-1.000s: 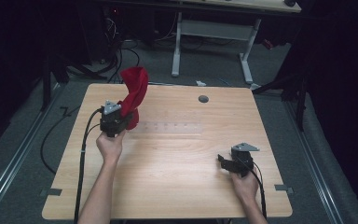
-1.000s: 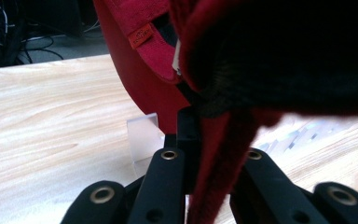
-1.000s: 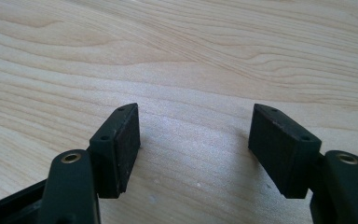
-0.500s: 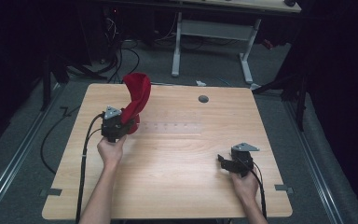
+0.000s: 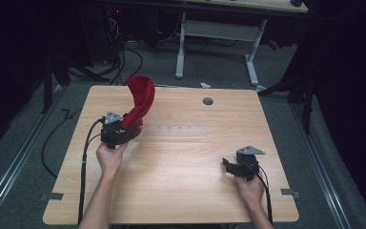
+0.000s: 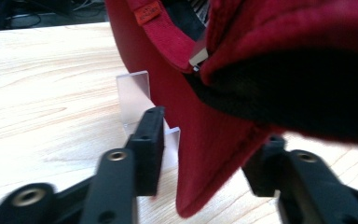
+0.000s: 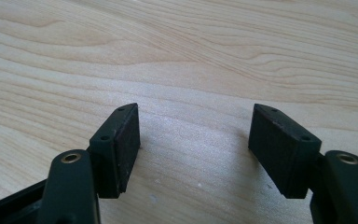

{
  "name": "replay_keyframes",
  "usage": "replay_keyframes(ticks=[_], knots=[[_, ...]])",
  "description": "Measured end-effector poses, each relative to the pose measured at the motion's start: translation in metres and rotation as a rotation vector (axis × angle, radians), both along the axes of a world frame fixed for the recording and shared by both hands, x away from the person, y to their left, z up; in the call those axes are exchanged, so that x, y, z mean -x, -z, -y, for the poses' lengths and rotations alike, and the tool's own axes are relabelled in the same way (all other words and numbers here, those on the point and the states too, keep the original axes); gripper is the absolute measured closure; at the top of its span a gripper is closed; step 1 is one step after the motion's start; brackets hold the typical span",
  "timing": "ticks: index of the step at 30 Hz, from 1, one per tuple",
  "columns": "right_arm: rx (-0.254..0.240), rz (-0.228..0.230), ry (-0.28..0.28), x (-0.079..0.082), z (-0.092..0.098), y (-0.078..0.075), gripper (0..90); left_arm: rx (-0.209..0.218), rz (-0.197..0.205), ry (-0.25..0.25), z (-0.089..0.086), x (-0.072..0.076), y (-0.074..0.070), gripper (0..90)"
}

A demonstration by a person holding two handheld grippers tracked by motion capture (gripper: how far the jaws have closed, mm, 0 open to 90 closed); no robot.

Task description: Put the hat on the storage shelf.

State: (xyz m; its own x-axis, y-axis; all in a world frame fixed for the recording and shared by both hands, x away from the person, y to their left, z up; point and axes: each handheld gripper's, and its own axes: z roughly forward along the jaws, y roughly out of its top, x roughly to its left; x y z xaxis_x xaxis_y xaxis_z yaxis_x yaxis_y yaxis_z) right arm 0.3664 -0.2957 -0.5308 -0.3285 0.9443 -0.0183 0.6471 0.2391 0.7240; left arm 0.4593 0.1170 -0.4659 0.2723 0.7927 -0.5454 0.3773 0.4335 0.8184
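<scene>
My left gripper (image 5: 124, 131) has just been opening its jaws; the red cap's (image 5: 138, 102) brim hangs between them, pads off it, so I judge the cap released onto its clear stand (image 6: 135, 95). At four o'clock on the table (image 5: 181, 191) my right gripper (image 5: 236, 167) rests spread, empty, same spot as before. At ten o'clock: one cap, one stand. Two grippers.

The red cap (image 6: 242, 60) is matt woven cloth with a small metal buckle (image 6: 198, 55) — the table (image 7: 177, 56) is pale, smooth wood-grain, and the gripper pads (image 7: 126, 140) are matt black, rubbery.
</scene>
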Motion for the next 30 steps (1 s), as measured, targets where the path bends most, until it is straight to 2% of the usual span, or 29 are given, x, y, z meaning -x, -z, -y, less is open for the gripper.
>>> replay_keyframes(ticks=[3, 8, 12, 21, 26, 30], knots=[[-0.001, -0.001, 0.001, 0.000, 0.000, 0.000, 34.0, 0.002, -0.007, 0.000, -0.001, 0.003, 0.000, 46.2], [-0.001, -0.001, 0.001, 0.000, 0.000, 0.000, 34.1, -0.041, -0.012, 0.012, 0.000, 0.010, -0.002, 42.5], [-0.001, -0.001, 0.002, 0.000, 0.000, 0.000, 34.0, -0.044, -0.015, 0.010, -0.002, 0.016, -0.005, 41.1], [0.000, 0.000, 0.000, 0.000, 0.000, 0.000, 34.0, -0.018, -0.022, -0.006, -0.016, 0.036, -0.007, 41.1], [-0.001, -0.001, 0.002, 0.000, 0.000, 0.000, 34.0, -0.023, -0.030, 0.006, -0.019, 0.046, -0.007, 41.1], [-0.001, -0.001, 0.002, 0.000, 0.000, 0.000, 34.0, -0.010, -0.030, 0.018, -0.019, 0.054, -0.006, 41.2]])
